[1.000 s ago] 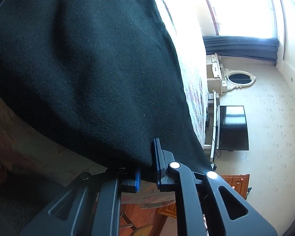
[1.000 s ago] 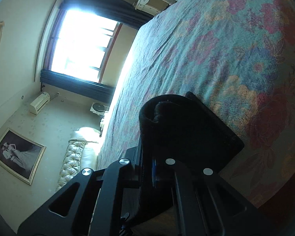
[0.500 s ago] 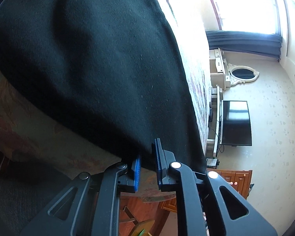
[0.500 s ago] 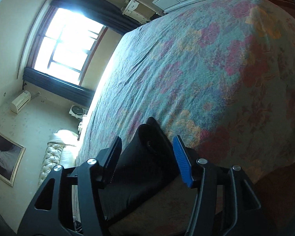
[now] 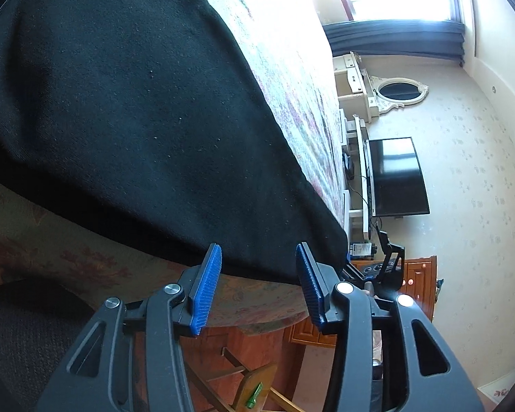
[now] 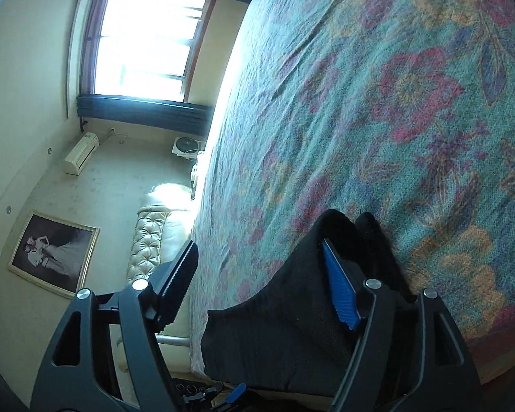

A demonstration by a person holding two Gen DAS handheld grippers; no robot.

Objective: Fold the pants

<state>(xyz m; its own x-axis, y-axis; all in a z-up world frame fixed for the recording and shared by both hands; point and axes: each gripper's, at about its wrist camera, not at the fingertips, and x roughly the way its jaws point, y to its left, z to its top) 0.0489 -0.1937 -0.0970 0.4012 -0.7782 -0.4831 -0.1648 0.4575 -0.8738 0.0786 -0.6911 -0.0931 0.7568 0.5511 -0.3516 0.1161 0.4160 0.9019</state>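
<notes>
The black pants (image 5: 127,110) lie spread on the floral bedspread (image 5: 292,79) and fill most of the left wrist view. My left gripper (image 5: 257,274) is open, its blue pads just off the near hem, holding nothing. In the right wrist view a folded end of the pants (image 6: 292,309) lies on the bedspread (image 6: 395,103) near its edge. My right gripper (image 6: 261,271) is open wide; the cloth lies between the jaws and against the right blue pad (image 6: 340,295), not clamped.
A television (image 5: 398,176) and white dresser with oval mirror (image 5: 400,91) stand beyond the bed. A wooden cabinet (image 5: 415,274) and a wooden stool (image 5: 257,388) are below the bed edge. A tufted headboard (image 6: 147,240), framed photo (image 6: 51,247) and window (image 6: 147,34) show on the right wrist side.
Both grippers have opened and let go of the pants. The left was clamped on the hem; the right was clamped on the folded end, which now rests on the bed.
</notes>
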